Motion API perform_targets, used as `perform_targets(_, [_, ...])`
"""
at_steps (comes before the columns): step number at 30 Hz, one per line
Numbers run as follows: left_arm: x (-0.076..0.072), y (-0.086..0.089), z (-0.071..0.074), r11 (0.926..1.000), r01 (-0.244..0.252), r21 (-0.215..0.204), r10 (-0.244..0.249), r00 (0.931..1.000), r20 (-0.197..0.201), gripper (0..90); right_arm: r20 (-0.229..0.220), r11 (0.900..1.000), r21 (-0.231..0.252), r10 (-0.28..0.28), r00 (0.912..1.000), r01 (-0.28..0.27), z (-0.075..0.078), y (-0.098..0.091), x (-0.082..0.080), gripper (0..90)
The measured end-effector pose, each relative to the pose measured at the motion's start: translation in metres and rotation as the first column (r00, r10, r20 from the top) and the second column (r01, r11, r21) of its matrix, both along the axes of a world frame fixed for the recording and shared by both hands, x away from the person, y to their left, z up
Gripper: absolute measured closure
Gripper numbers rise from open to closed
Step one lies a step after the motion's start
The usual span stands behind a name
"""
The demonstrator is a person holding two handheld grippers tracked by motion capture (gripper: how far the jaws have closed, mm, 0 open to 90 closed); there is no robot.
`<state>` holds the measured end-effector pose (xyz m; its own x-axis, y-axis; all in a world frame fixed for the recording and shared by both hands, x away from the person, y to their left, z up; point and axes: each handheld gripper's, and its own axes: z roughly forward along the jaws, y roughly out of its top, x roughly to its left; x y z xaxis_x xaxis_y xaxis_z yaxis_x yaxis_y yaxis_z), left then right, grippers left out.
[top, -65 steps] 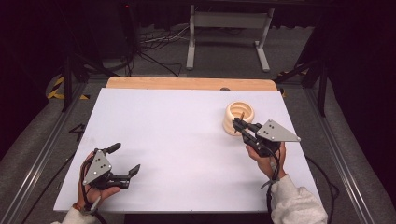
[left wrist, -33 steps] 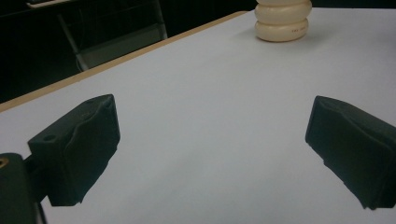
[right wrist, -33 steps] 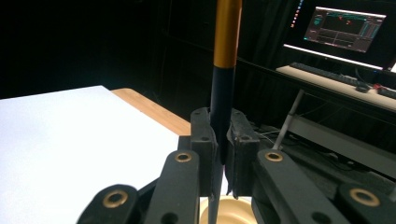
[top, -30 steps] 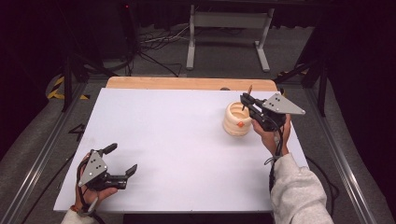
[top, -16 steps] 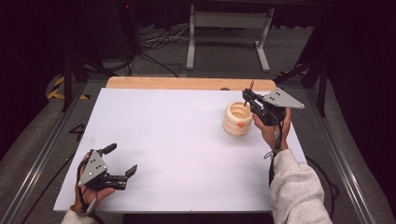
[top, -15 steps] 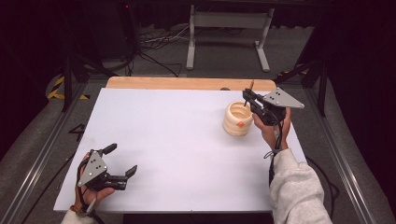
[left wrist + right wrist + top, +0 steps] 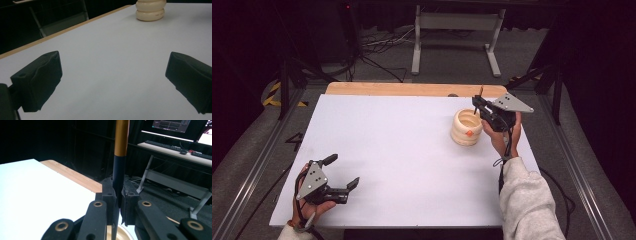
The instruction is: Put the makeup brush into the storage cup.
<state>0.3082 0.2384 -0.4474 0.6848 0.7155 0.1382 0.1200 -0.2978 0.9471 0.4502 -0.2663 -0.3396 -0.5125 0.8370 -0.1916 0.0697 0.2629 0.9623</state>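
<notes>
A cream ribbed holder (image 7: 466,127) with a small orange mark stands on the right of the white table (image 7: 402,145). Just right of it and a little above its rim, my right gripper (image 7: 477,106) is shut on a thin pen (image 7: 480,93), which stands upright. In the right gripper view the pen (image 7: 120,152) is dark at the bottom and gold higher up, clamped in the right gripper (image 7: 118,195), with the holder's rim (image 7: 122,233) below. My left gripper (image 7: 343,170) rests open at the front left corner. The left gripper view has the left gripper (image 7: 112,77) wide apart and the holder (image 7: 150,10) far off.
A wooden strip (image 7: 412,89) runs along the table's far edge. Beyond it stand a grey metal frame (image 7: 457,30) and cables on the floor. Metal rails flank the table on both sides. A desk with a screen (image 7: 172,125) is in the dark background.
My right gripper has risen from low beside the holder and moved a little farther back and right with the pen held upright. The left gripper has stayed put.
</notes>
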Motion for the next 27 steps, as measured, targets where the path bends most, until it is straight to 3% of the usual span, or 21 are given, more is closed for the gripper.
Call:
perform_targets(20, [-0.001, -0.001, 0.000, 0.9999, 0.013, 0.007, -0.013, 0.9999, -0.001, 2.0, -0.060, 0.9999, 0.004, -0.013, 0.9981, 0.013, -0.033, 0.000, 0.006, 83.5])
perform_targets(27, [-0.001, -0.001, 0.000, 0.9999, 0.013, 0.004, -0.013, 0.9999, 0.000, 2.1, -0.063, 0.9998, 0.013, -0.014, 0.9979, 0.015, -0.037, -0.003, 0.004, 83.5])
